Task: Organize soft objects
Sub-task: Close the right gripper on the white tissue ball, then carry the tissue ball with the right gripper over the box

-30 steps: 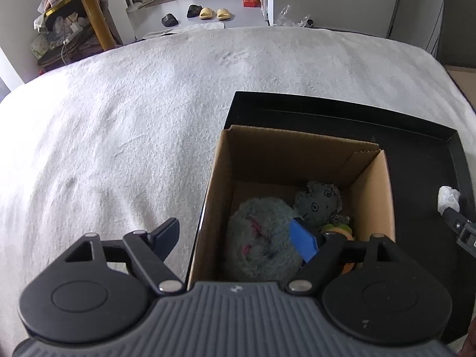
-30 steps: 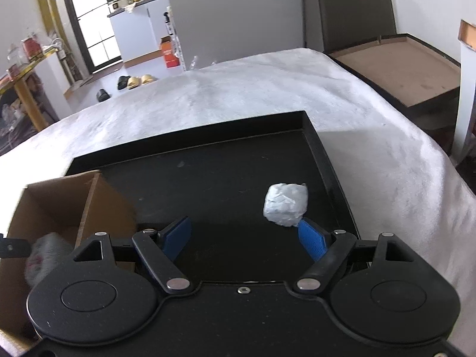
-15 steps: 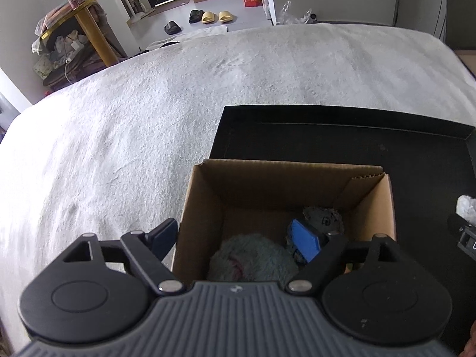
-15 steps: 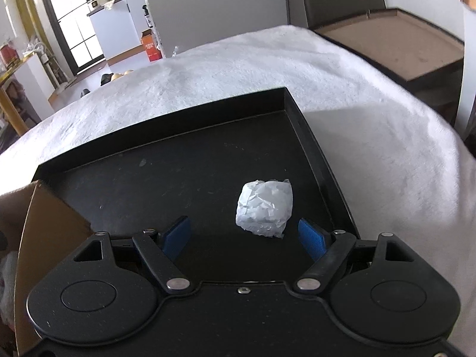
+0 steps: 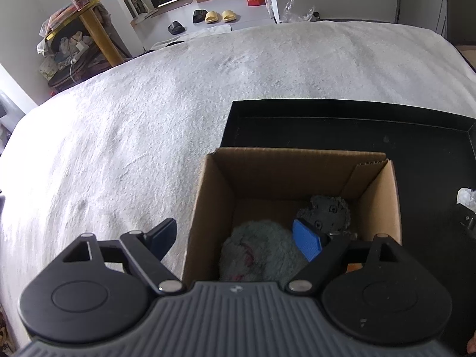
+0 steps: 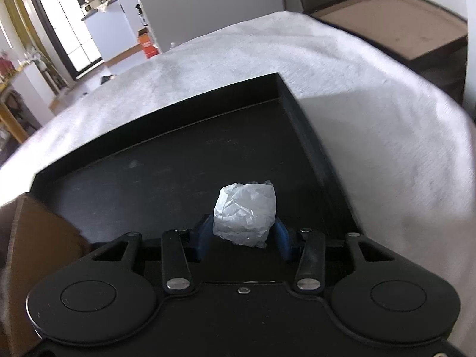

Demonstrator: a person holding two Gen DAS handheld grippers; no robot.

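A crumpled white paper ball (image 6: 245, 211) sits on the black tray (image 6: 166, 160). My right gripper (image 6: 242, 238) is shut on the paper ball, one blue pad at each side. The ball's edge also shows in the left wrist view (image 5: 467, 197). An open cardboard box (image 5: 297, 163) stands on the tray's left part. It holds a fluffy grey-green plush (image 5: 261, 250) and a dark grey spiky plush (image 5: 328, 212). My left gripper (image 5: 235, 236) is open and empty, above the box's left wall, one finger outside the box, one over it.
The tray lies on a white fuzzy cloth (image 5: 134, 125) that covers the table. The box's corner shows at the left of the right wrist view (image 6: 26, 238). A brown-lined tray (image 6: 395, 20) stands off the table at the far right.
My right gripper moved forward to the paper ball and closed on it. My left gripper drew back and up from inside the box, still open.
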